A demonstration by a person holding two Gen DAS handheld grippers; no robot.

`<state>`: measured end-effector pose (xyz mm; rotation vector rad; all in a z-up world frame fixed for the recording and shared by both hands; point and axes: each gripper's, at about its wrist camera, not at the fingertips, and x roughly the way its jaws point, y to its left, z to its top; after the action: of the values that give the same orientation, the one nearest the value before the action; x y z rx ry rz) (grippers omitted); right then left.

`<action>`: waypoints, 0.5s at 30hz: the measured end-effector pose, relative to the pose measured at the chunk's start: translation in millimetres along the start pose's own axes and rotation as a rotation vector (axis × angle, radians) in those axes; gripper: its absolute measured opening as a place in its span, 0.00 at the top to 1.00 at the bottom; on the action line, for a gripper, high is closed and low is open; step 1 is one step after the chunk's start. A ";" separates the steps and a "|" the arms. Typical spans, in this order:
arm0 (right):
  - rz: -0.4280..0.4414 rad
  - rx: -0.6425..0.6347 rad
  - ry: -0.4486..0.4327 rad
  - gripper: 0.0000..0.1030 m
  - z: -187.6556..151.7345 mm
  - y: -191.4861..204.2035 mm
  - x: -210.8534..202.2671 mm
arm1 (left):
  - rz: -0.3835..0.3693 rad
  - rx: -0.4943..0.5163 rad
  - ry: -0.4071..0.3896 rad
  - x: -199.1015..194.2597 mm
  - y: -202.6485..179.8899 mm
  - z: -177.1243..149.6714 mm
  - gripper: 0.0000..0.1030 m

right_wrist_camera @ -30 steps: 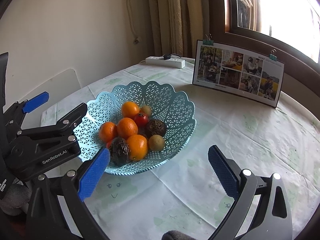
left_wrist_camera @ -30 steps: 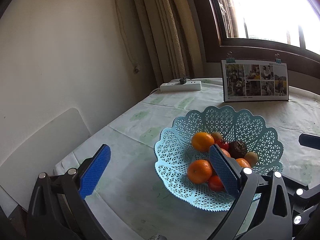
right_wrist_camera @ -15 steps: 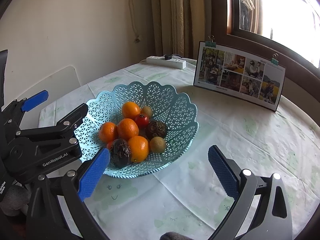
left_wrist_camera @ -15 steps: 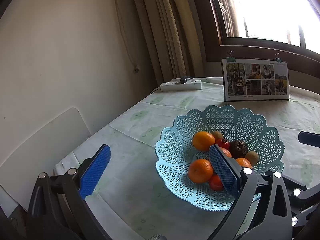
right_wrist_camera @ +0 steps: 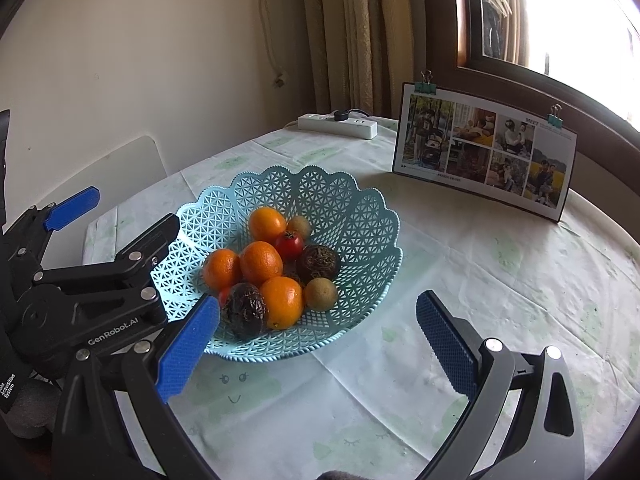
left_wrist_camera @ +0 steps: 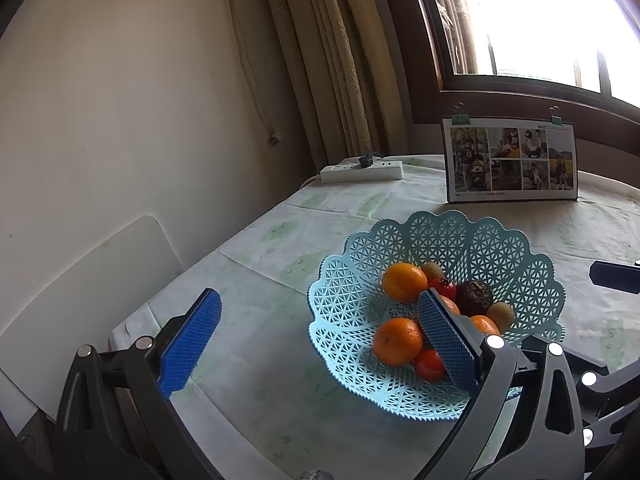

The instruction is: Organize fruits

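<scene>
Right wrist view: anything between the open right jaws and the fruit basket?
Nothing visible. Only bare tablecloth lies between the right gripper and the fruit basket. The left gripper sits at the basket's left rim, off that path.

Two close, forward-facing wrist views, both sharing the basket [left_wrist_camera: 344,300] [right_wrist_camera: 360,208].

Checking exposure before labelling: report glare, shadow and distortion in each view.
Left wrist view: the bright window is blown out to white, the brown window frame bows from fisheye distortion, and corners darken. Right wrist view: the window glares too, while the light blue lattice plastic basket stays evenly lit and sharp.
</scene>
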<state>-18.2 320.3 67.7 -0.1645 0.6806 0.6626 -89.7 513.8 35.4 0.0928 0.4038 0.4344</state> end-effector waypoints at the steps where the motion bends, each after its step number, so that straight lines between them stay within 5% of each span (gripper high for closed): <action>1: -0.003 -0.002 -0.005 0.05 -0.4 -0.6 -0.8 | -0.001 0.002 -0.001 -0.1 -0.9 0.1 0.03; 15: -0.053 0.068 0.023 0.05 -9.0 -37.5 -15.6 | -0.038 0.044 -0.021 -16.9 -27.1 6.7 0.03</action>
<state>-8.9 279.7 68.1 -0.1269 0.7181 0.5861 -90.5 482.1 42.9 0.1317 0.3939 0.3869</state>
